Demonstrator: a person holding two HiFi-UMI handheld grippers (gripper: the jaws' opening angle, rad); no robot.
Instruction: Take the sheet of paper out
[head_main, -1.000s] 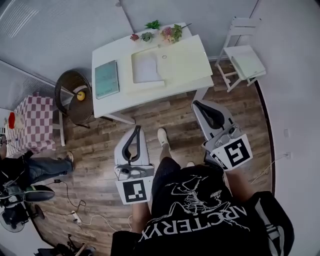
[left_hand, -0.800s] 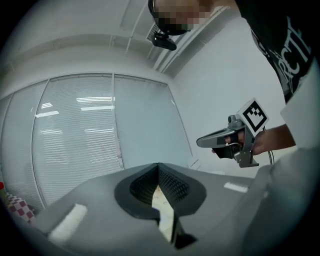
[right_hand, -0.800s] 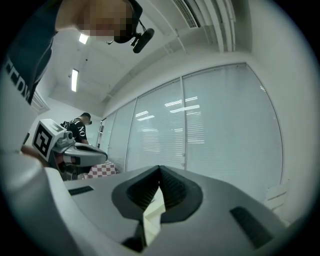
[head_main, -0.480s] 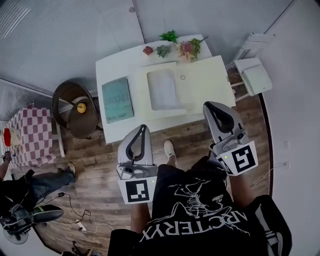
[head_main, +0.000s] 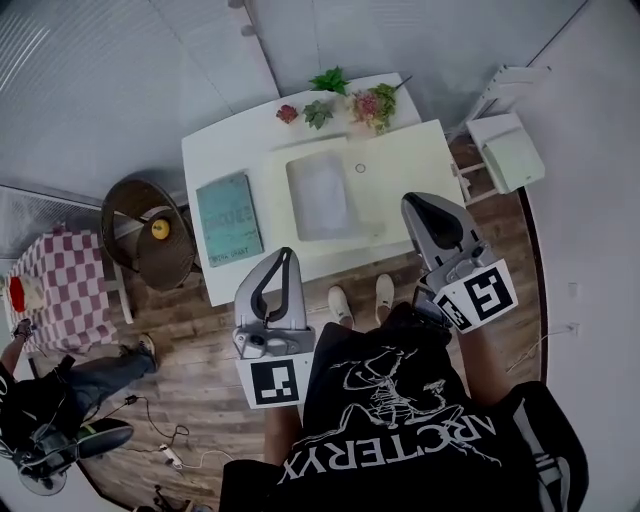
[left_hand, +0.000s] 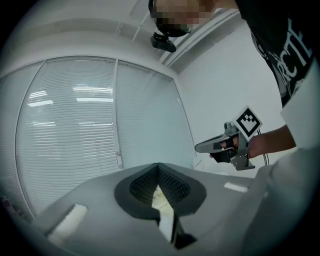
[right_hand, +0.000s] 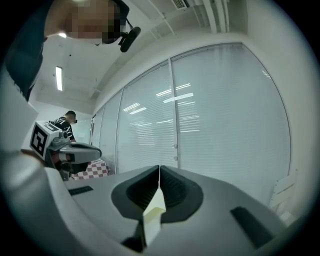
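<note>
Paper (head_main: 323, 195) lies flat, pale grey, on cream board (head_main: 410, 170).

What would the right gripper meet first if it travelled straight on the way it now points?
Probably the window blinds, far ahead: the right gripper points level, seemingly above the table. Depth is unclear.

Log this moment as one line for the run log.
stage: before grasp | left tongs: shut, empty | right tongs: shut, empty | sheet of paper: flat on yellow mat on table, untouched
</note>
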